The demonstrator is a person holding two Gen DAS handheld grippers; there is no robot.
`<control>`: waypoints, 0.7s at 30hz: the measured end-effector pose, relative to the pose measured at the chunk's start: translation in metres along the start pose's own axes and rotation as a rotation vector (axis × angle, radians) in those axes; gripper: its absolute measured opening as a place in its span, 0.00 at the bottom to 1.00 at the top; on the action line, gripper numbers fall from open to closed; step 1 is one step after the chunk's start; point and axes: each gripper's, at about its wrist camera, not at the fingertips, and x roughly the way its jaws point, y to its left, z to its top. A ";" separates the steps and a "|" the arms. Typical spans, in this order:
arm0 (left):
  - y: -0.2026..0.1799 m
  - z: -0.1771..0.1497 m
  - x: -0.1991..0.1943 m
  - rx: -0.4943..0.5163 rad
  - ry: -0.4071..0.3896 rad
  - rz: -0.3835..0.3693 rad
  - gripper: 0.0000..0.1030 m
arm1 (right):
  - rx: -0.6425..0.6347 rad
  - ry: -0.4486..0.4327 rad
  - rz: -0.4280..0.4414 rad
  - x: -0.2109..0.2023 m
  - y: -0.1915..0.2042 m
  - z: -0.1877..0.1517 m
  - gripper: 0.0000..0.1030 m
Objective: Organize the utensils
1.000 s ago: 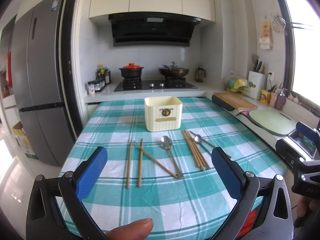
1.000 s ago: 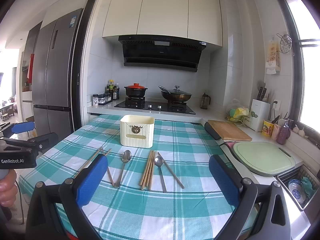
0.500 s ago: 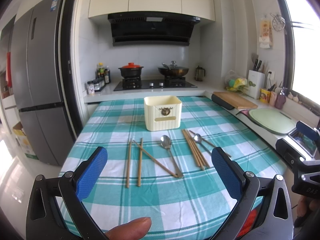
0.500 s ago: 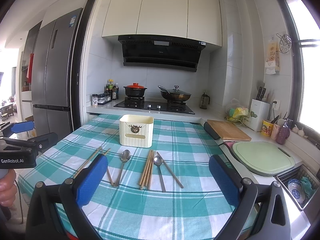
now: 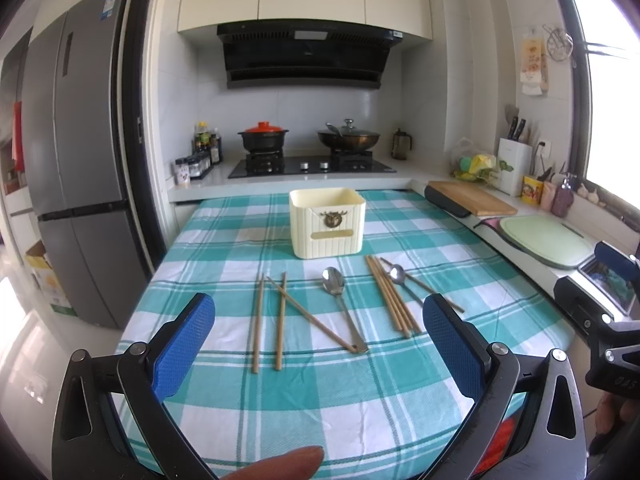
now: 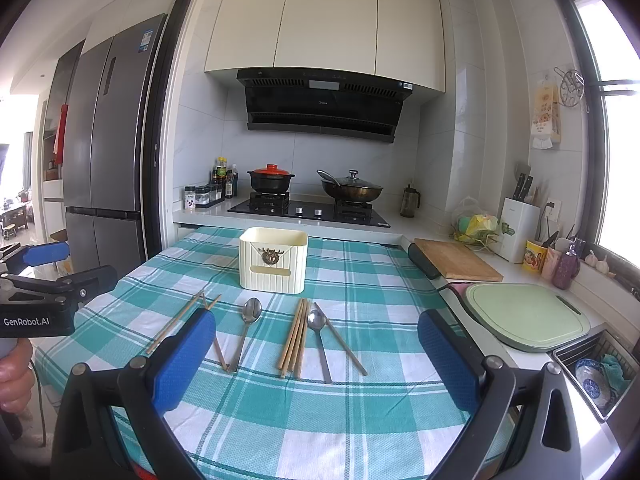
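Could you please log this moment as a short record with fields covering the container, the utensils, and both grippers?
container: cream holder, upright on the checked tablecloth, contents not visible
spoons: two, left spoon and right spoon, both lying on the cloth
chopsticks: loose sticks at left, bundle at right, all in front of the holder
left gripper: jaws open, holding nothing
right gripper: jaws open, holding nothing

On the table (image 5: 460,264), the holder (image 5: 327,222) stands behind 2 spoons (image 5: 334,281) flanked by chopsticks (image 5: 390,300).
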 end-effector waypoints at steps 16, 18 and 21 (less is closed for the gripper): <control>-0.002 0.006 0.000 0.013 0.005 -0.013 1.00 | 0.000 0.002 0.000 0.001 -0.001 -0.001 1.00; -0.002 0.006 0.001 0.014 0.006 -0.012 1.00 | 0.000 0.004 -0.002 0.002 -0.002 -0.001 1.00; -0.001 0.006 0.001 0.014 0.006 -0.012 1.00 | 0.000 0.005 -0.001 0.002 -0.002 -0.001 1.00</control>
